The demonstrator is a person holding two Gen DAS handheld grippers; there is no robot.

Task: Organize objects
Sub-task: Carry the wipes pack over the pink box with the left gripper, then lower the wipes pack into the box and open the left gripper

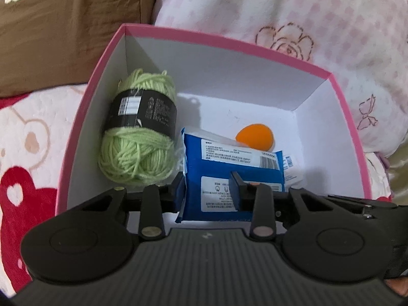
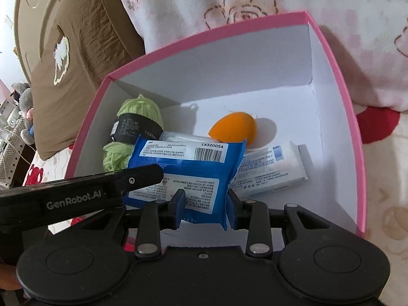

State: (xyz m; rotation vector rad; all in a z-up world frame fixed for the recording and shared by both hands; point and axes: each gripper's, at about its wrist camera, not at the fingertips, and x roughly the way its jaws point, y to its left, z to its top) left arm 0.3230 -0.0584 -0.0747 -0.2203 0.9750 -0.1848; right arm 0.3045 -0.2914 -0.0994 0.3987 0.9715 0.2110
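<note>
A blue packet (image 1: 229,163) with white printed labels is inside a pink box (image 1: 229,43) with white walls. My left gripper (image 1: 207,191) is shut on the packet's left part. My right gripper (image 2: 205,206) is shut on the near edge of the same blue packet (image 2: 188,163). The left gripper's finger (image 2: 142,176) lies across the packet's left corner in the right wrist view. In the box there are also a green yarn skein (image 1: 139,137) with a black band, an orange egg-shaped sponge (image 2: 233,127) and a white packet (image 2: 275,168) partly under the blue one.
The box rests on bedding with a red and white bear pattern (image 1: 25,153). A brown pillow (image 1: 63,25) and a pink-and-white flowered blanket (image 1: 306,12) lie behind it. A grey plush toy (image 2: 23,102) sits far left. The box floor at the right back (image 2: 293,117) is bare.
</note>
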